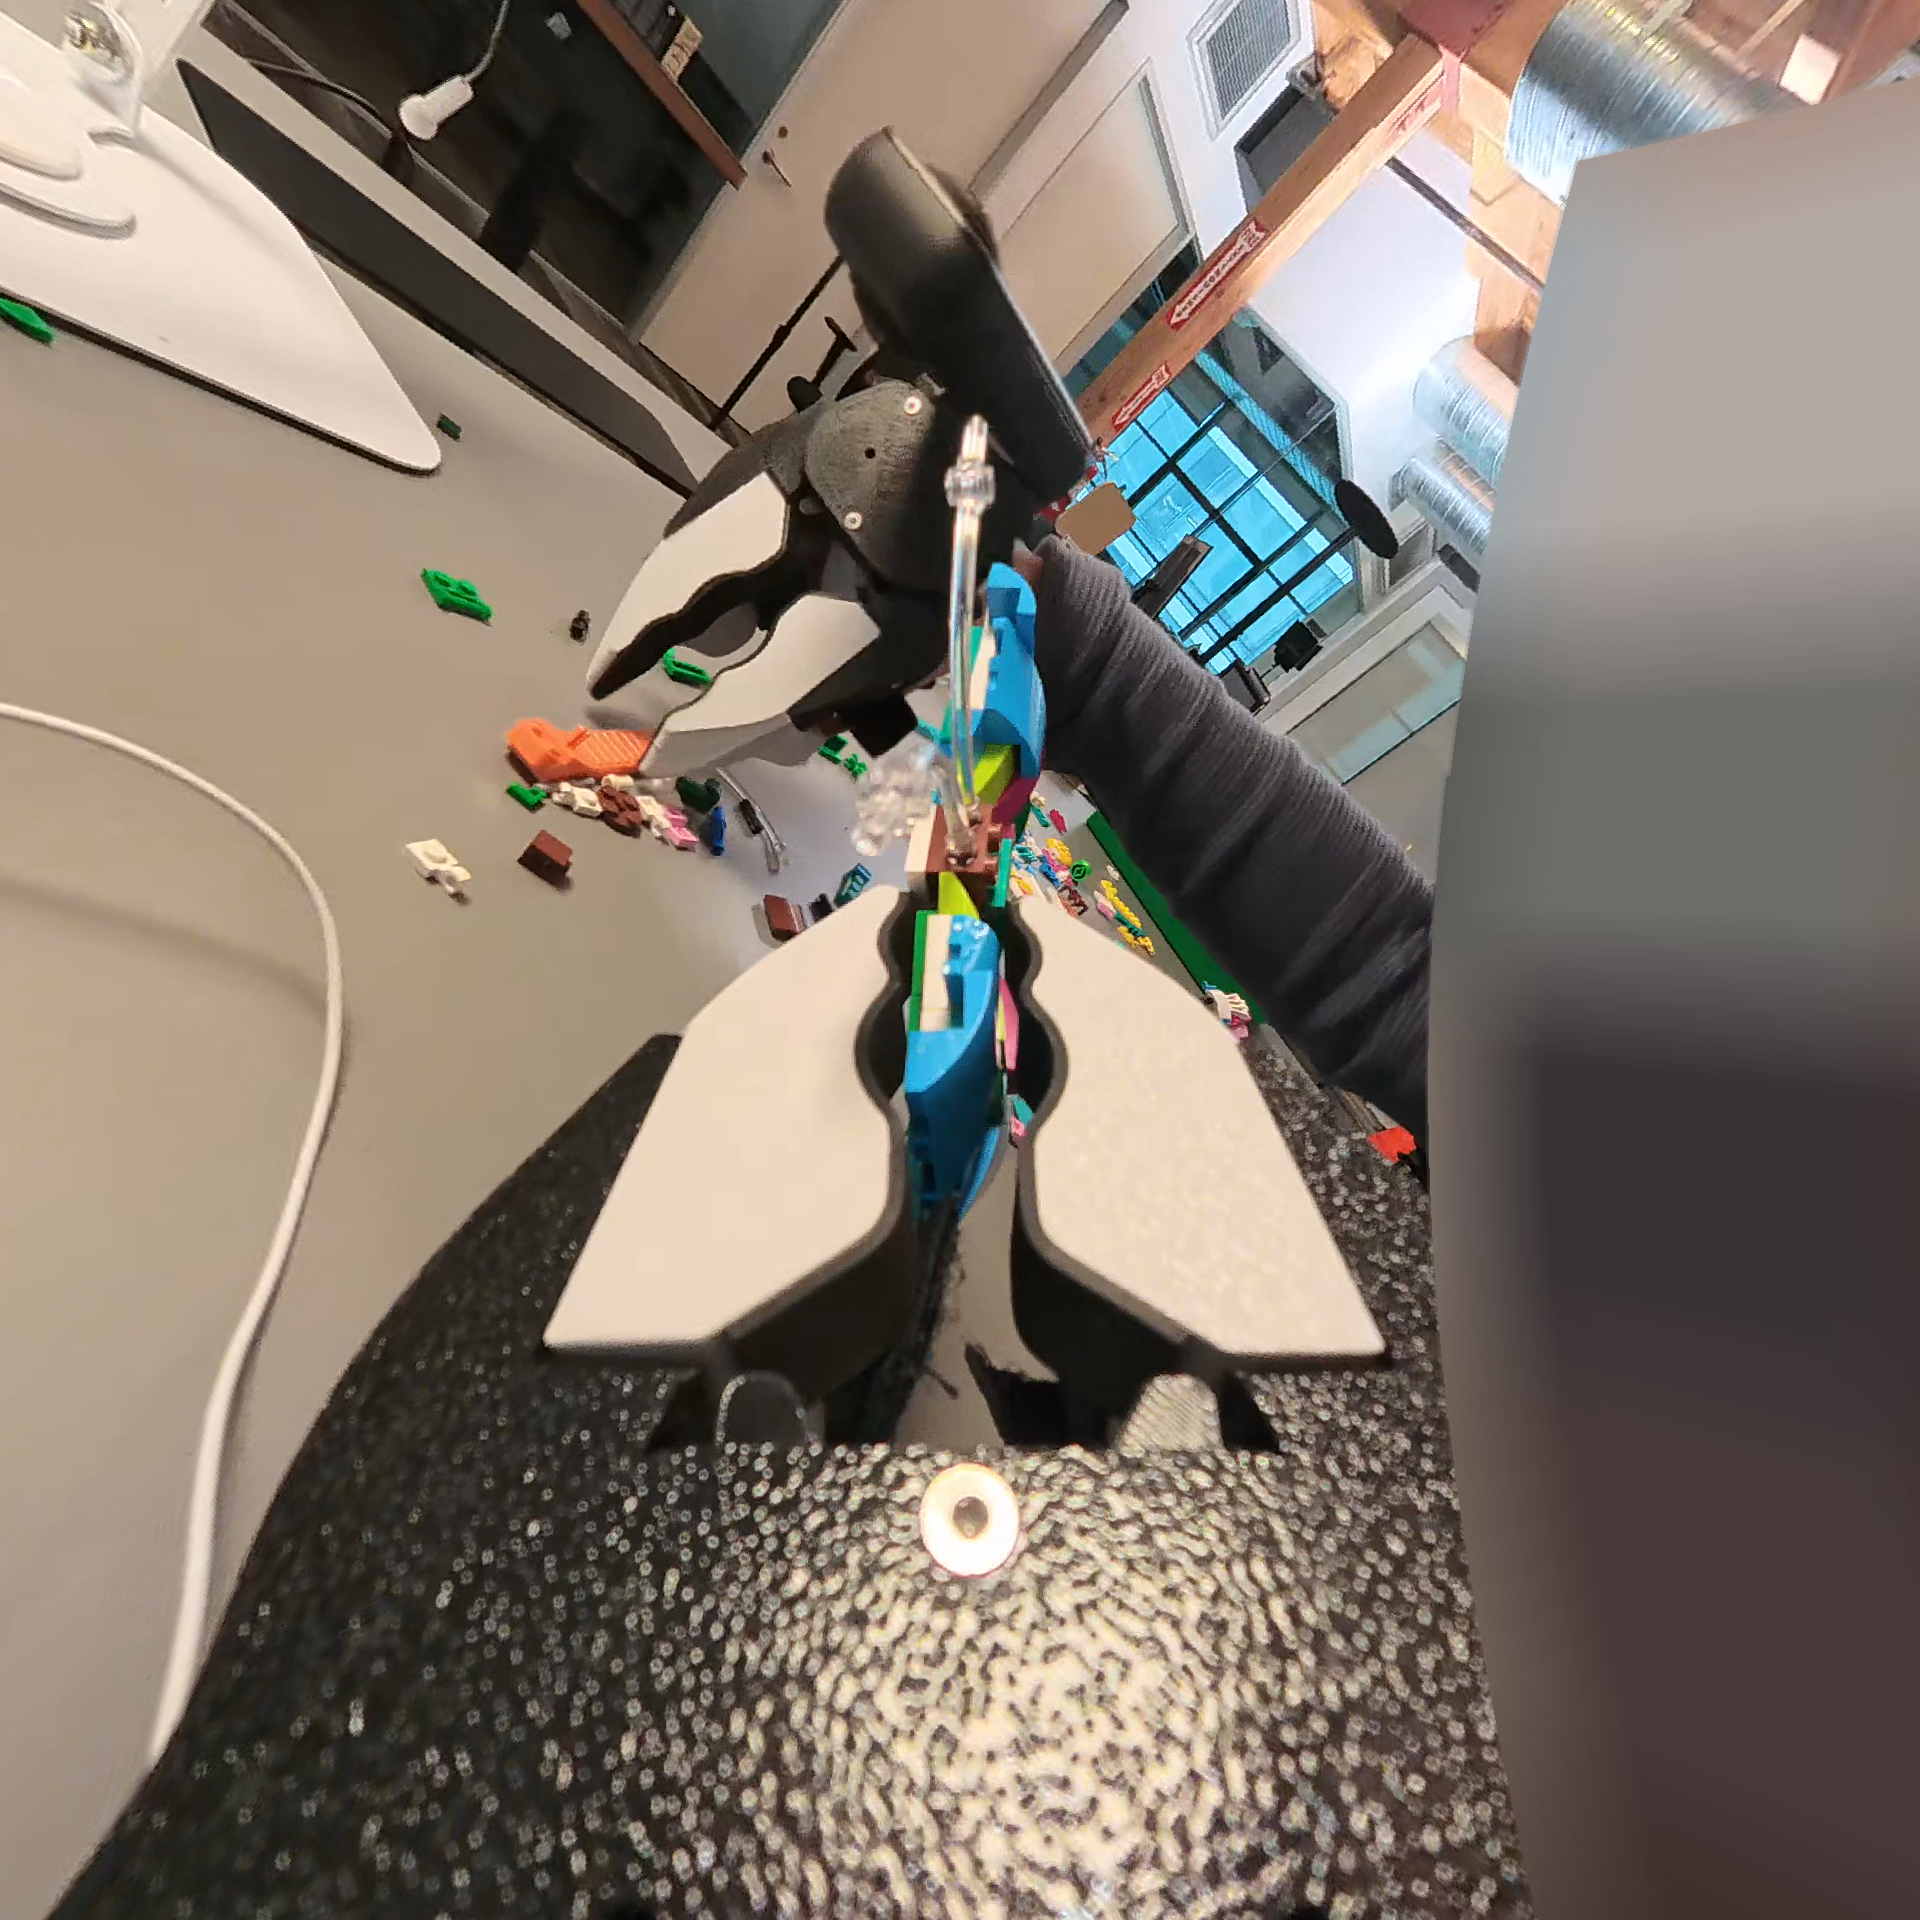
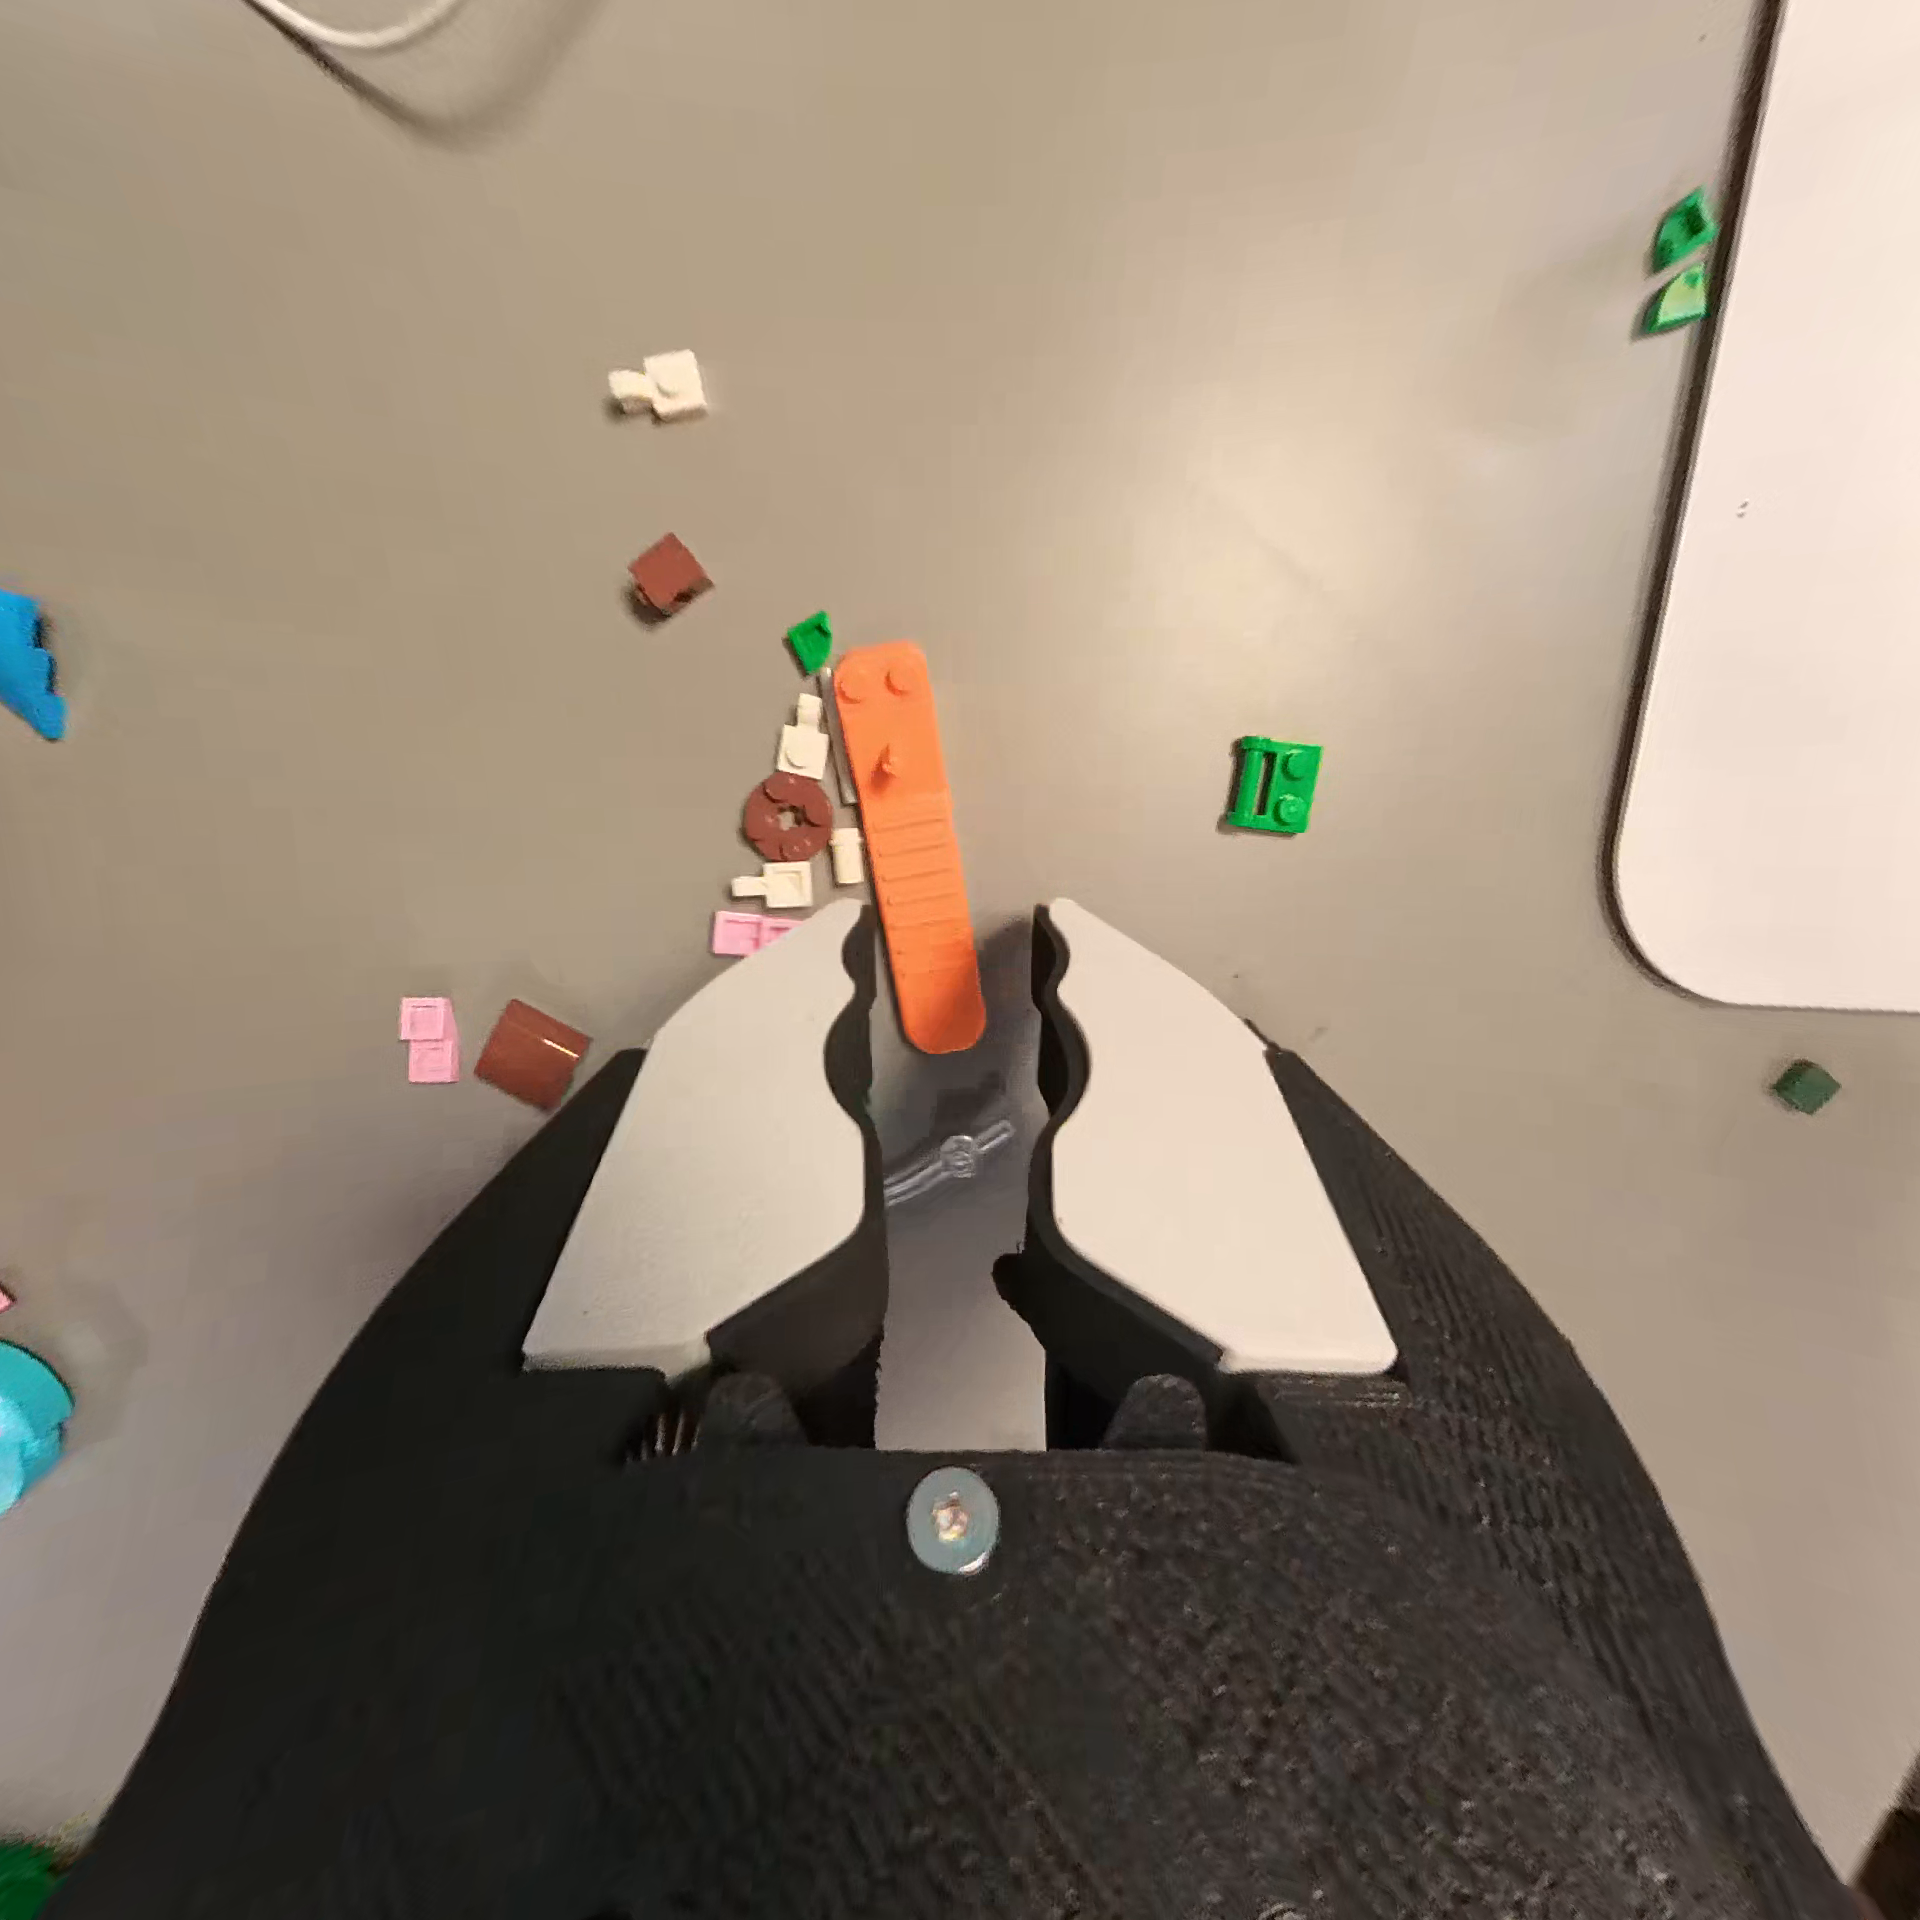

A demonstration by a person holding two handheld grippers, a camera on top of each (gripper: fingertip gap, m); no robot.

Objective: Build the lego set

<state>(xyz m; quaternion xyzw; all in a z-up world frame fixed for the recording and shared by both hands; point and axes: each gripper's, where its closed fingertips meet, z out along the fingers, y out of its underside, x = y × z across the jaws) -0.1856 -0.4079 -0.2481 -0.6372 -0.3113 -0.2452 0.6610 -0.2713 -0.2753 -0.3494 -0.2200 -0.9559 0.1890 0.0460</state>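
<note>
Grey table (image 2: pixel 1143 416) strewn with bricks | left claw (image 1: pixel 956 914) clamps model (image 1: pixel 951 1060) | right claw (image 2: pixel 951 920) wide

Table (image 2: pixel 1143 312): grey, matte.
Cable (image 1: pixel 301 1039): white, curving across the table.
Board (image 2: pixel 1818 623): white, rounded corners, lying flat.

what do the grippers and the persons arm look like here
Both are alike: the left gripper and the right gripper each have a rough black printed body, a silver screw at the centre, and two broad light grey fingers with wavy black inner edges. The person's arm wears a dark ribbed sleeve.
</note>
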